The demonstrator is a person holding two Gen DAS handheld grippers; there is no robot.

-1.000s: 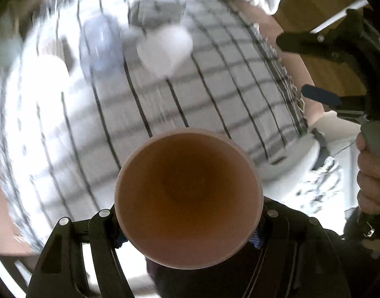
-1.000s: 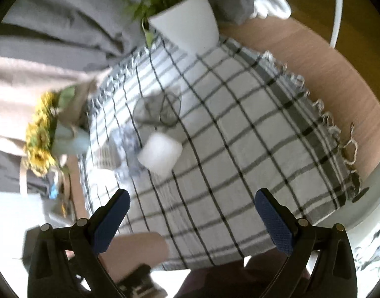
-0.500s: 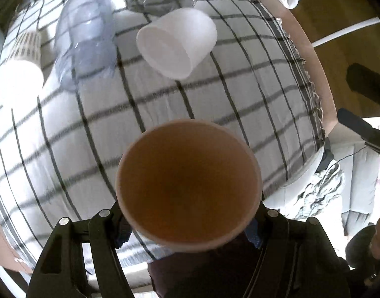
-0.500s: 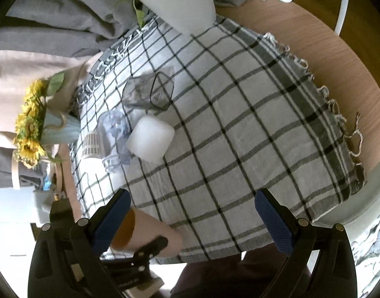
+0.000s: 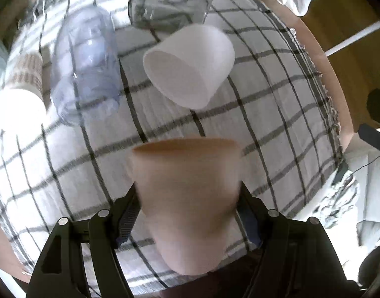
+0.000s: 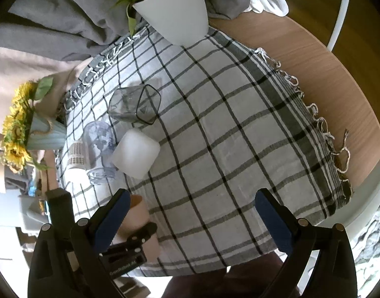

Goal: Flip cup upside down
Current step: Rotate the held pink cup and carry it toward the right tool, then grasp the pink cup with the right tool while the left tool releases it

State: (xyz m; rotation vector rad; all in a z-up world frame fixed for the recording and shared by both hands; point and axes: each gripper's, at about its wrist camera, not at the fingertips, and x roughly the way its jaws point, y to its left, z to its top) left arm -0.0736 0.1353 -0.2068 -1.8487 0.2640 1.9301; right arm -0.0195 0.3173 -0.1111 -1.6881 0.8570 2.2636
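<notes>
My left gripper (image 5: 188, 213) is shut on a peach cup (image 5: 187, 198), holding it by the sides over the near part of the checked cloth (image 5: 264, 87). The cup's mouth points away from the camera, tilted toward the cloth, and I see its outer wall and base. In the right wrist view the peach cup (image 6: 137, 213) and the left gripper (image 6: 135, 238) show at lower left. My right gripper (image 6: 190, 219) is open and empty above the cloth's near edge (image 6: 214, 149).
On their sides lie a white cup (image 5: 190, 64), a clear bluish cup (image 5: 86, 67), a grey glass (image 5: 165, 10) and a patterned cup (image 5: 23, 79). A white plant pot (image 6: 175, 12) and sunflower vase (image 6: 38, 134) stand at the back and left. The wooden table edge (image 6: 338, 94) runs right.
The left gripper has rotated the peach cup: its open mouth faced the camera before, now its outer wall and base do. It has also moved closer to the lying cups. The right gripper stays open.
</notes>
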